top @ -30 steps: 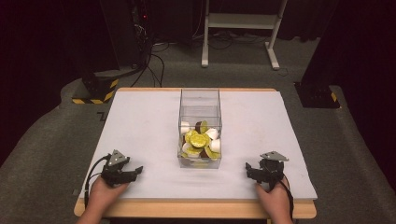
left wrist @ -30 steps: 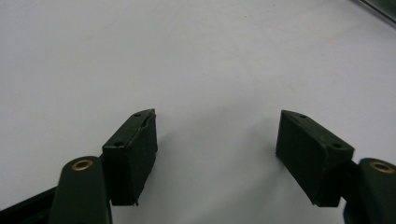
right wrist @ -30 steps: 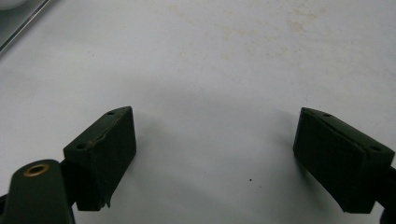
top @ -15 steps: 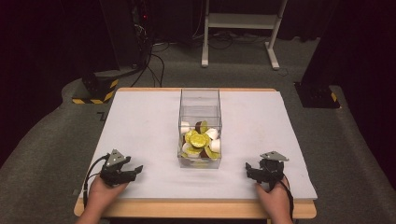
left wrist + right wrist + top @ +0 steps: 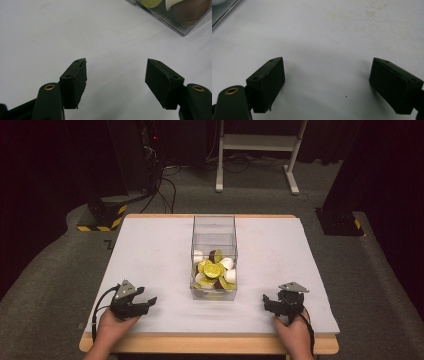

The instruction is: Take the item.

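Clear plastic box (image 5: 214,255) sits mid-table on the white tabletop (image 5: 150,250), long axis running away from the person, open at the top. Its near half holds a pile of small capsules (image 5: 214,272): yellow-green foil lids, some white, a couple brown. Far half of the box looks bare. Left gripper (image 5: 145,302) rests near the front edge, left of the box and well apart from it, jaws pointing right toward the box. In the left gripper view its jaws are spread wide with bare white surface between them, nothing gripped; the box corner (image 5: 180,17) shows at top right with a brown capsule and a yellow-green one behind the wall. Right gripper (image 5: 267,302) sits near the front edge on the other side, also well apart from the box, pointing left. Right gripper view: jaws spread wide over bare tabletop with faint stains, nothing between them. Both hands hold their grippers low at the table.
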